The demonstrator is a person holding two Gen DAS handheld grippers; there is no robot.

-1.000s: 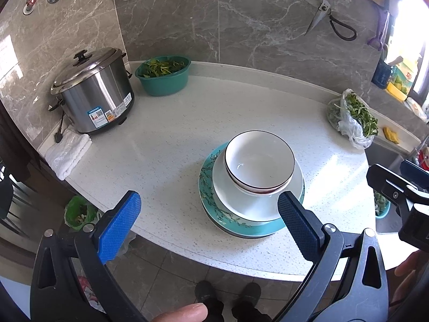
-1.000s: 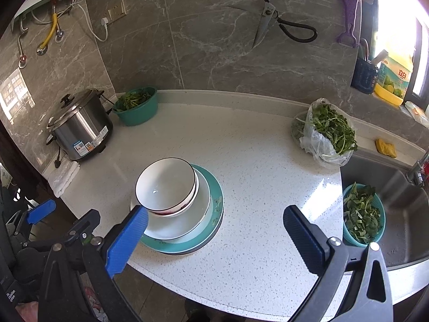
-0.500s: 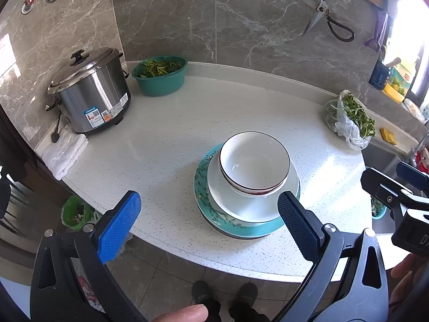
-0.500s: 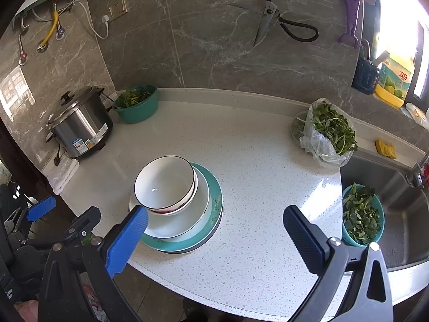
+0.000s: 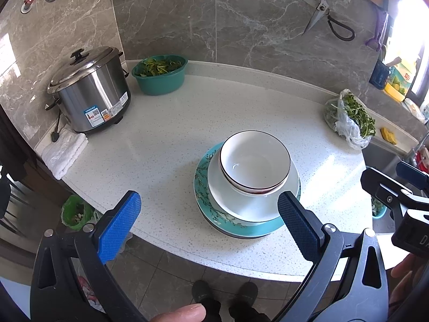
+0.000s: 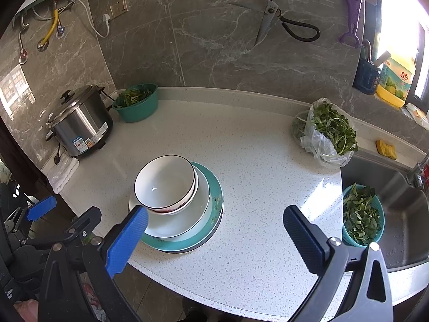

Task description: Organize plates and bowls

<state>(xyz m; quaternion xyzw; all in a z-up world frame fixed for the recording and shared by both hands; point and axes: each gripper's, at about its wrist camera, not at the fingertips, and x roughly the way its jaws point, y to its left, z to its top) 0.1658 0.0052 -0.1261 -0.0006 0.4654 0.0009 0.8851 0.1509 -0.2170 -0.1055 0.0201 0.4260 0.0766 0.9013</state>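
Your left claw (image 5: pixel 207 222) and right claw (image 6: pixel 214 234) both gape empty. The black-rimmed white ceramic bowl (image 5: pixel 254 161) tops the plates stacked mid-worktop (image 5: pixel 166 139); likely glazed, slick and breakable, so pinch its rim firmly.

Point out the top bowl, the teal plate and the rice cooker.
top bowl (image 5: pixel 254 158): left wrist view, on its white inner wall.
teal plate (image 6: pixel 215 201): right wrist view, on its exposed right rim.
rice cooker (image 5: pixel 99 99): left wrist view, on its steel side.
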